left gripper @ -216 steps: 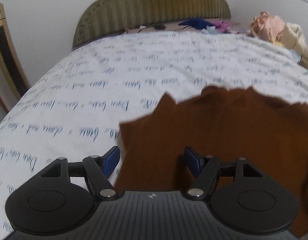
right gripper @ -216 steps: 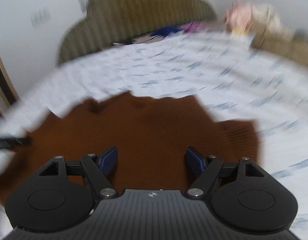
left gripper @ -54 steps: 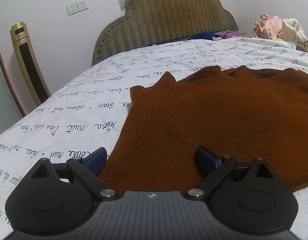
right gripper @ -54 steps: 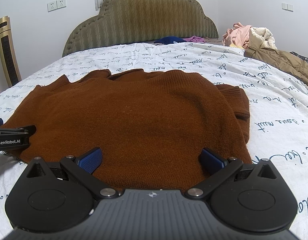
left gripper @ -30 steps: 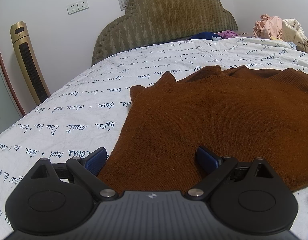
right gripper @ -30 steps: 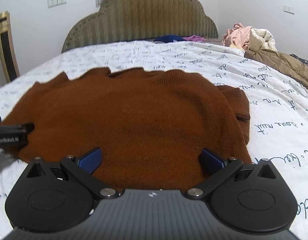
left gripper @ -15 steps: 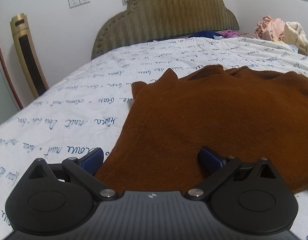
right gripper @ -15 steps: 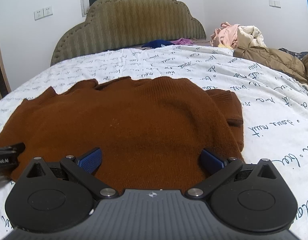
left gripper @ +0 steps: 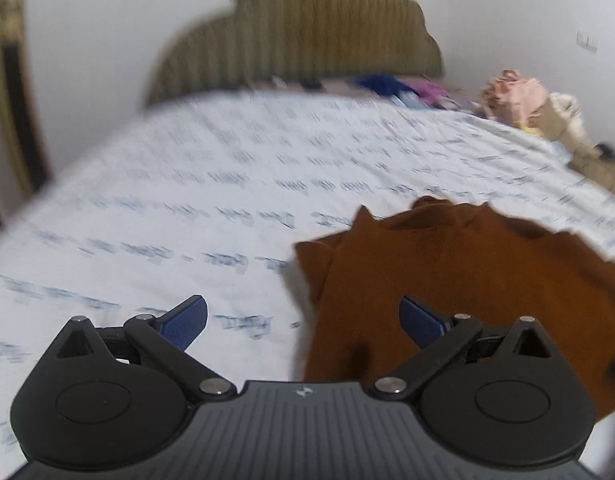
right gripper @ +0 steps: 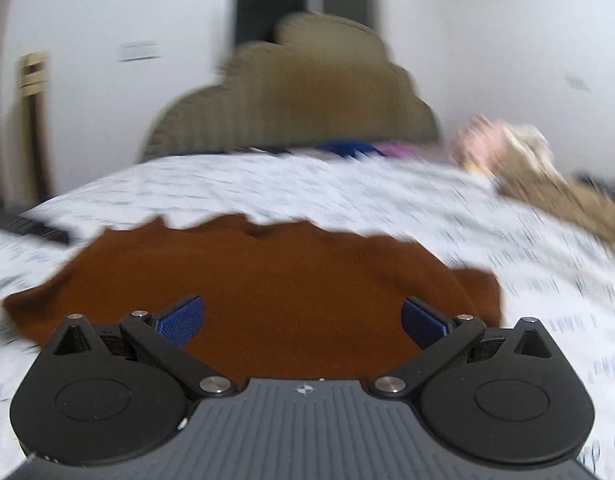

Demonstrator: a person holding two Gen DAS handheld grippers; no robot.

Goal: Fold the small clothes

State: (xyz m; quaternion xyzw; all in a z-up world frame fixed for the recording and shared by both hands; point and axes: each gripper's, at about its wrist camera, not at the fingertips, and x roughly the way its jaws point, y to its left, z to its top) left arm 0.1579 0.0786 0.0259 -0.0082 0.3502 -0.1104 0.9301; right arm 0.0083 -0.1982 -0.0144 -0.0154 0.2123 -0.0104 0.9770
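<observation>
A brown knit sweater [left gripper: 459,280] lies flat on the white printed bedsheet [left gripper: 187,200]. In the left wrist view it fills the lower right, its left edge running between my fingers. My left gripper [left gripper: 303,318] is open and empty above that edge. In the right wrist view the sweater [right gripper: 287,272] spreads across the middle, a folded sleeve at its right side. My right gripper [right gripper: 303,316] is open and empty above the sweater's near part. The left gripper's tip [right gripper: 27,224] shows at the far left. Both views are blurred by motion.
An olive padded headboard [left gripper: 303,40] stands at the far end of the bed. A heap of pink and beige clothes [left gripper: 527,100] lies at the far right, blue and purple garments [left gripper: 395,86] by the headboard. A gold tower fan [left gripper: 15,92] stands at the left wall.
Both grippers have lifted and pulled away from the sweater's near hem, staying open. The left one has shifted left, so more bare sheet shows. The sweater looks farther away.
</observation>
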